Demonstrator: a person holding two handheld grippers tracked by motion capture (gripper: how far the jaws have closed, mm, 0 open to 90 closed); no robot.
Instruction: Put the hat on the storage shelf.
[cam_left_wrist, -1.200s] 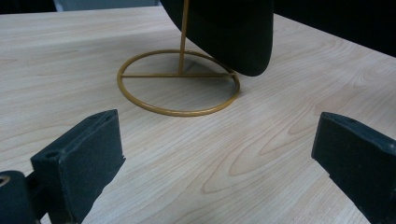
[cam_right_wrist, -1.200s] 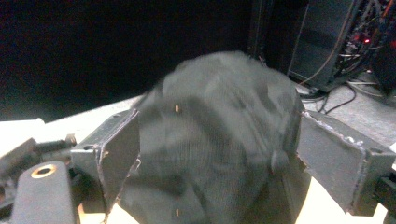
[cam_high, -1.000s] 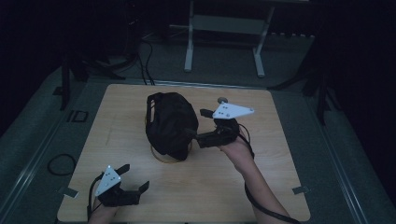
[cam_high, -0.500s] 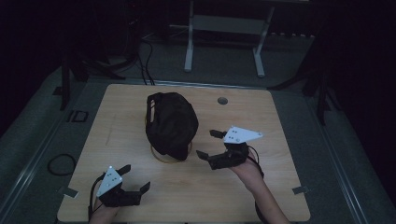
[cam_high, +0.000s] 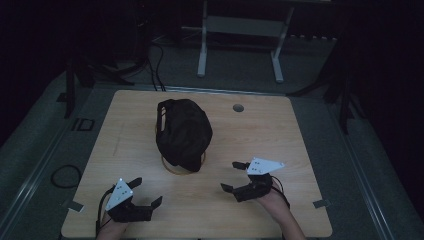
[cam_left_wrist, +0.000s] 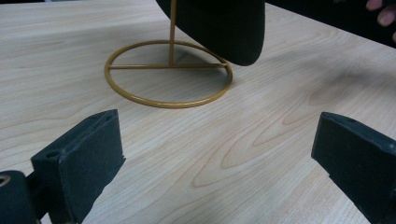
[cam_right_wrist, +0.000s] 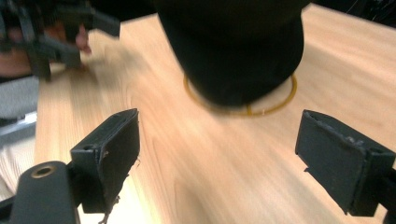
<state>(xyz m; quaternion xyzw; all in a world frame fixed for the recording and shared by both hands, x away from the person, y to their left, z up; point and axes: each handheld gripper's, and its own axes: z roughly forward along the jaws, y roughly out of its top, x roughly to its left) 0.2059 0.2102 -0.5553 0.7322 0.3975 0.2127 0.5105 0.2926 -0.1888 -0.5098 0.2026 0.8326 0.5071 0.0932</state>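
A dim room surrounds a pale wooden table (cam_high: 300, 150), with a white frame's legs beyond its far edge. A black cap (cam_high: 182, 132) sits on a thin gold wire stand (cam_left_wrist: 168, 74), ahead of both grippers and between their lines of sight. It looks soft and light, likely to crumple and to slide off the stand; the stiffer brim or lower edge seems the best place to grip. The left gripper (cam_high: 136, 196) rests low, jaws spread wide, holding nothing. The right gripper (cam_high: 239, 176), near the stand's ring, is likewise wide apart and empty.
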